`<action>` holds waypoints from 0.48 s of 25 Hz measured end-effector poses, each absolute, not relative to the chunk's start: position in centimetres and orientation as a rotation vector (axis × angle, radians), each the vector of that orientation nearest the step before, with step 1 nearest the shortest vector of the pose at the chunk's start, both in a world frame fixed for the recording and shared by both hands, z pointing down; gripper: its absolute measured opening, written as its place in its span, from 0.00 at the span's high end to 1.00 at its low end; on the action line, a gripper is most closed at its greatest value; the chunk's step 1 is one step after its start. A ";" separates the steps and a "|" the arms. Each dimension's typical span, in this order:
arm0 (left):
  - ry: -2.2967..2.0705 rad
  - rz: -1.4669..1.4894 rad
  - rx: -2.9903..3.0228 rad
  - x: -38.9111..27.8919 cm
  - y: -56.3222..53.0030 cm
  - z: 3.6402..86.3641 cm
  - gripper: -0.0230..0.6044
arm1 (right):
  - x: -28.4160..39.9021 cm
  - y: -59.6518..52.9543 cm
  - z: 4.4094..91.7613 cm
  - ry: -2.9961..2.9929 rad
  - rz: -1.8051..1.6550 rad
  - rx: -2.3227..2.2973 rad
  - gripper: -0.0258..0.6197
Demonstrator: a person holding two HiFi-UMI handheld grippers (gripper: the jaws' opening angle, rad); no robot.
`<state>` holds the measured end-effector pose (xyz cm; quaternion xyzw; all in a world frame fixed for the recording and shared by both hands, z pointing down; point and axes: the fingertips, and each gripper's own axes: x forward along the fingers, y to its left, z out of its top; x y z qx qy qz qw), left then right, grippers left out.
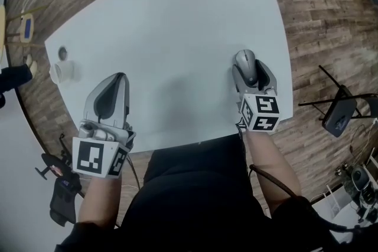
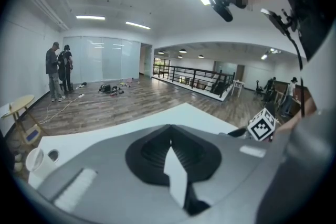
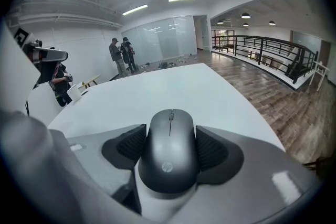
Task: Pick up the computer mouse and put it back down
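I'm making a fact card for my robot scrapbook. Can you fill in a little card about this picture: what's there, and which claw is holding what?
surface: white table
right gripper: jaws closed on the sides of the computer mouse
left gripper: jaws together, holding nothing, above the table's near left part
mouse look: dark grey, scroll wheel end pointing away from the person
mouse resting or lifted: cannot tell
also on the table: white cup near the left edge

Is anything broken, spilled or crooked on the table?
No, nothing stands out. The mouse sits straight and whole, squeezed between the jaws of the right gripper. The white table shows no spill, and the cup near its edge stands upright.
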<state>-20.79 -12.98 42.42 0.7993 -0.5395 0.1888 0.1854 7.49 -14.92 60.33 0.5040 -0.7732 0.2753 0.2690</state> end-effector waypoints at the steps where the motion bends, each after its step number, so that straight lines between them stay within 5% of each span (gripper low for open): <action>1: -1.516 0.526 2.247 -20.8 -13.0 42.4 0.96 | 7.4 -14.9 60.4 -2.079 0.748 1.359 0.50; 12: -1.517 0.511 2.206 -20.9 -12.9 43.1 0.96 | 7.5 -14.9 61.1 -2.023 0.672 1.342 0.50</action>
